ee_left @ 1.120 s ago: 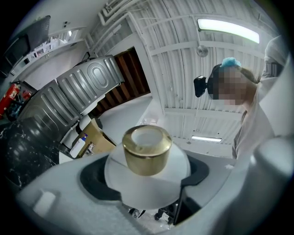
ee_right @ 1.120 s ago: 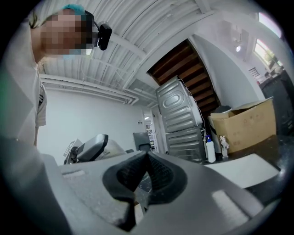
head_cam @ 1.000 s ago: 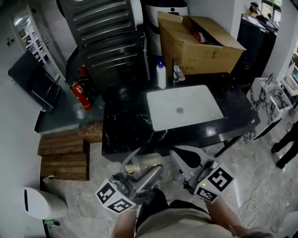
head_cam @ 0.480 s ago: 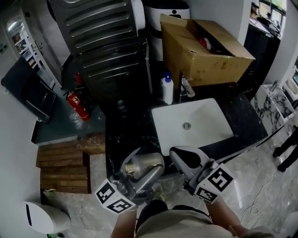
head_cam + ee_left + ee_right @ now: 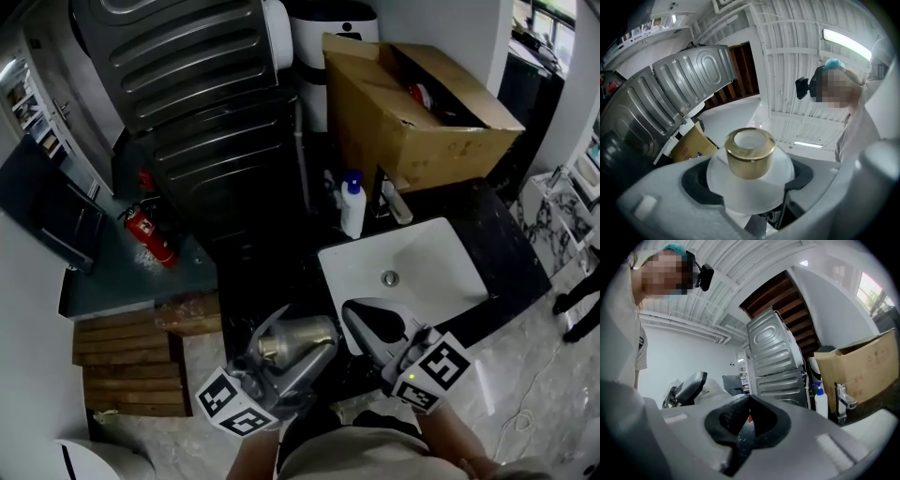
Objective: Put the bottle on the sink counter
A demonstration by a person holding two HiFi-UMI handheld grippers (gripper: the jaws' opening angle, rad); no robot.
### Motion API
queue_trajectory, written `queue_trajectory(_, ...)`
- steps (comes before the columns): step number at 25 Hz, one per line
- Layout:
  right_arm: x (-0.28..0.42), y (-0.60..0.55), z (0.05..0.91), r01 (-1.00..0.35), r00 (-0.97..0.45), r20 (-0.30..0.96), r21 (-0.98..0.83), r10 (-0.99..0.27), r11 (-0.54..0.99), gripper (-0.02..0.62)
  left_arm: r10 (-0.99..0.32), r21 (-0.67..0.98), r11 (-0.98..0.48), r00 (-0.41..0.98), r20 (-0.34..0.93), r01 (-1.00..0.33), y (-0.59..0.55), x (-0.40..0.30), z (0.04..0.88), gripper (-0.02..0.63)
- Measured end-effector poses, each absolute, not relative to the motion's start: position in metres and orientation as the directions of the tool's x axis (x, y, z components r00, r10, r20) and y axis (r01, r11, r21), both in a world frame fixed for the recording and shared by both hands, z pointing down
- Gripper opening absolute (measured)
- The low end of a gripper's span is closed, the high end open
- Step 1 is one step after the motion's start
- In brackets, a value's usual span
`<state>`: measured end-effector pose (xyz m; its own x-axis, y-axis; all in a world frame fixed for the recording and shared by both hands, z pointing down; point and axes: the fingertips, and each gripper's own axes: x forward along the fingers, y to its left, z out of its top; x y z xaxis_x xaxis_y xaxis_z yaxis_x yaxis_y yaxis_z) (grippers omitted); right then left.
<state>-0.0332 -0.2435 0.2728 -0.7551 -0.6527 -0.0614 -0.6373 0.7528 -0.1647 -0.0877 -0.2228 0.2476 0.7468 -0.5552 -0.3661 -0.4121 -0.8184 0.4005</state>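
Nearest the person, the left claw (image 5: 292, 345) is clenched on the bottle (image 5: 307, 330), its pads pressing on the pale body from both sides. In the left gripper view the gold cap (image 5: 750, 152) points back at the camera, so the bottle lies on its side in the grasp, not upright. Just to the right, the right claw (image 5: 367, 319) is clenched with its tips meeting, and the right gripper view shows nothing between them.

Both claws hang at the near edge of the black marble desk (image 5: 272, 281), the bottle to the left of the white basin (image 5: 431, 262). Whether it is clear of the stone or brushing it cannot be told from above.

At the far edge a white pump bottle (image 5: 352, 208) stands just beside the tap (image 5: 396, 202), with a cardboard box (image 5: 412, 103) behind them.

As a judgement, the carrying is nearly done. What is left is to turn the bottle upright, set it on bare desk left of the basin, and release.
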Motion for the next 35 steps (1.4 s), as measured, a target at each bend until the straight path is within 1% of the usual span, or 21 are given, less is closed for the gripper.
queue_trajectory(4,-0.043,-0.263,0.274,-0.653,-0.741,-0.064,-0.166,-0.669,0.739,0.003,-0.538,0.39,-0.829,0.763,-0.359,-0.402,-0.244,-0.095,0.249,0.347)
queue_trajectory(17,-0.05,-0.289,0.29,-0.639,-0.751,-0.041,-0.203,-0.659,0.742,0.003,-0.558,0.415,-0.81,0.761,-0.331,-0.414,-0.273,-0.098,0.266,0.347)
queue_trajectory(23,-0.044,-0.307,0.293,-0.618,-0.77,-0.035,-0.206,-0.637,0.759,0.003,-0.588,0.421,-0.788,0.752,-0.298,-0.449,-0.292,-0.09,0.275,0.347)
queue_trajectory(29,-0.033,-0.333,0.305,-0.602,-0.787,0.001,-0.227,-0.618,0.766,0.003,-0.634,0.434,-0.748,0.735,-0.241,-0.503,-0.319,-0.085,0.293,0.347)
queue_trajectory(35,-0.029,-0.359,0.323,-0.588,-0.799,0.035,-0.259,-0.601,0.766,0.003,-0.664,0.462,-0.715,0.718,-0.21,-0.525,-0.348,-0.081,0.311,0.347)
